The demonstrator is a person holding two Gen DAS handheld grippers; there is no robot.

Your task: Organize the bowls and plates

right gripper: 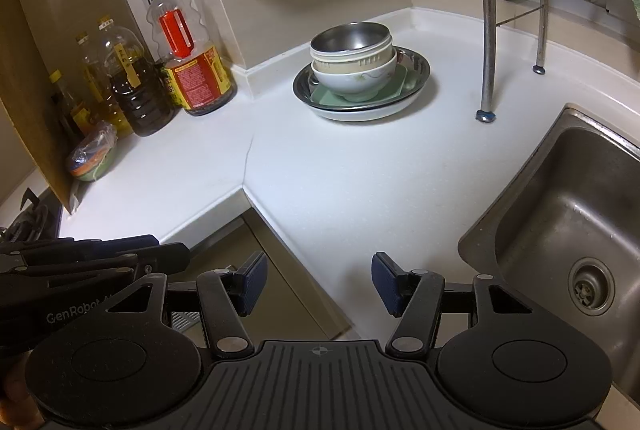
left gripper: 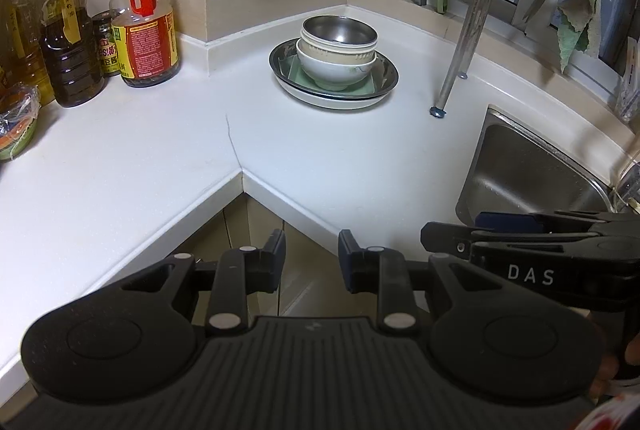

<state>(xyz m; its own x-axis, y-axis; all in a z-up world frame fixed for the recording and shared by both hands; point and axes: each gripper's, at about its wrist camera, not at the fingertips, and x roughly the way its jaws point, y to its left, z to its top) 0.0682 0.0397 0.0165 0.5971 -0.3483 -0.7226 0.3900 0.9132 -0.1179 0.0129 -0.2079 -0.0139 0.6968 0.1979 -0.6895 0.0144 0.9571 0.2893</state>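
Steel bowl [left gripper: 339, 29] tops the stack, nested in a cream ribbed bowl [left gripper: 338, 51], which sits in a white ceramic bowl [left gripper: 336, 71]; under those a pale green square plate [left gripper: 368, 87], then a steel dish [left gripper: 386, 69] and a white plate [left gripper: 340, 104] at the bottom; whole pile sits at the back corner of the white counter [left gripper: 160, 157], between the oil bottles [left gripper: 144, 9] and the rack leg [left gripper: 460, 41]; sink [right gripper: 560, 209] to the right.

Left gripper [left gripper: 312, 260] jaws narrowly apart, empty, hovering off the counter's front edge; right gripper [right gripper: 318, 284] jaws wide, empty, same standoff; both well apart from the stack.

Judgement: the stack looks finished, or it is about to be taken apart; can't tell which. If unstacking: work top down; pinch the steel bowl's near rim with one pad inside and one outside; lift straight up, since nested bowls can stick and drag the one below; use the other gripper to steady the cream bowl's rim; steel is slick, so close fully before lifting; keep clear of the rack leg on the right.
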